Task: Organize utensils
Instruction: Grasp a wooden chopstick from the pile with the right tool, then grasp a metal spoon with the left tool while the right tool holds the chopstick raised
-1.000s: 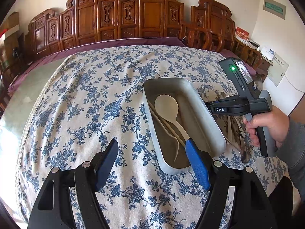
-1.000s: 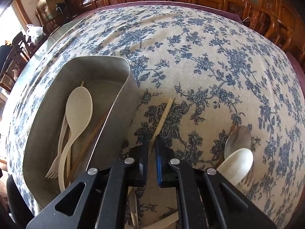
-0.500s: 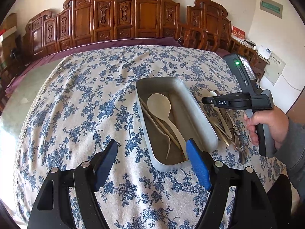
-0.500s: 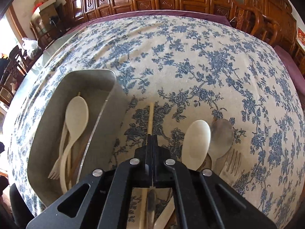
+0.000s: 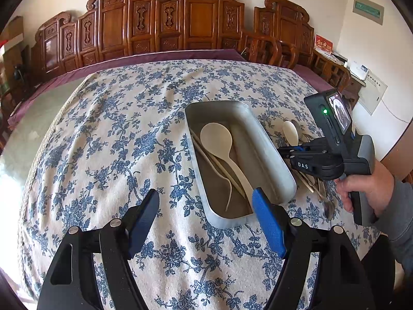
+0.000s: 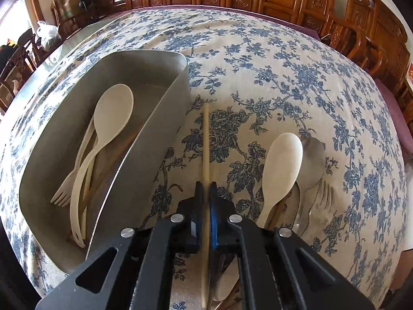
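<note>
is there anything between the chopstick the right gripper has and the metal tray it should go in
Only the tray's own near side wall. The right gripper is shut on the pale chopstick just beside that wall, so it has to clear the rim. Inside, a cream spoon and fork lie along the far side.

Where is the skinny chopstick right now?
In the right wrist view the chopstick is pinched in the right gripper, between the metal tray and the cream spoon.

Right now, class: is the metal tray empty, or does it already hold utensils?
Not empty. The metal tray already holds a cream spoon, a cream fork and chopsticks, all lying flat inside.
</note>
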A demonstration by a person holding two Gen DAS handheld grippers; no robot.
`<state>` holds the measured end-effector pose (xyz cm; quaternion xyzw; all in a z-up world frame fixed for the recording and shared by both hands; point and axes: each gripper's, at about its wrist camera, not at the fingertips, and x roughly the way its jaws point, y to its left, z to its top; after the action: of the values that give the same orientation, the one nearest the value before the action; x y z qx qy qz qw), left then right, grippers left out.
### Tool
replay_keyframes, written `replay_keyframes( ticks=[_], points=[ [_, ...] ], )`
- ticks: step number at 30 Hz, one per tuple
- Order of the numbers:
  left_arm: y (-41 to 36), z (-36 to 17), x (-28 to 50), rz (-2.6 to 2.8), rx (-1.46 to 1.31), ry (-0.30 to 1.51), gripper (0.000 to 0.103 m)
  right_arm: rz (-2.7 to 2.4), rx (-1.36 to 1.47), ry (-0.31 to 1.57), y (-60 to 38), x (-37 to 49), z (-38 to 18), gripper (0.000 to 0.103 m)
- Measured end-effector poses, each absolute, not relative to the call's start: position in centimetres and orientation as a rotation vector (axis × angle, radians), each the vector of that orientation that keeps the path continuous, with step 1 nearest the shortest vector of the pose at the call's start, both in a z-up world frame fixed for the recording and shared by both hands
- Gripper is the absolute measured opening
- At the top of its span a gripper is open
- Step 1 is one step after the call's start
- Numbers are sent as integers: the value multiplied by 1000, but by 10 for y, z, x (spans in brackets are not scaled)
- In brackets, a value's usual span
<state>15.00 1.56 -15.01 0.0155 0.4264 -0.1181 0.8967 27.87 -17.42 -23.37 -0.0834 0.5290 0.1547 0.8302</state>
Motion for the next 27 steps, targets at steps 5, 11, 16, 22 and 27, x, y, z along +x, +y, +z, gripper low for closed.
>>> replay_keyframes(
  ticks=[5, 11, 16, 22, 27],
  points=[
    [10, -147, 144, -247, 35, 879, 71, 331, -68, 1040, -191, 274, -202, 6],
    [-22, -142, 134, -291, 52, 875, 71, 333, -13, 956, -223, 253, -156, 6],
    [-64, -145, 124, -349, 87, 880, 71, 318, -5, 950, -260, 219, -146, 6],
    [-107, -161, 121, -401, 127, 914, 71, 278, 40, 978, -312, 186, -165, 6],
    [-139, -178, 125, -431, 161, 954, 71, 251, 69, 999, -345, 170, -182, 6]
  ],
)
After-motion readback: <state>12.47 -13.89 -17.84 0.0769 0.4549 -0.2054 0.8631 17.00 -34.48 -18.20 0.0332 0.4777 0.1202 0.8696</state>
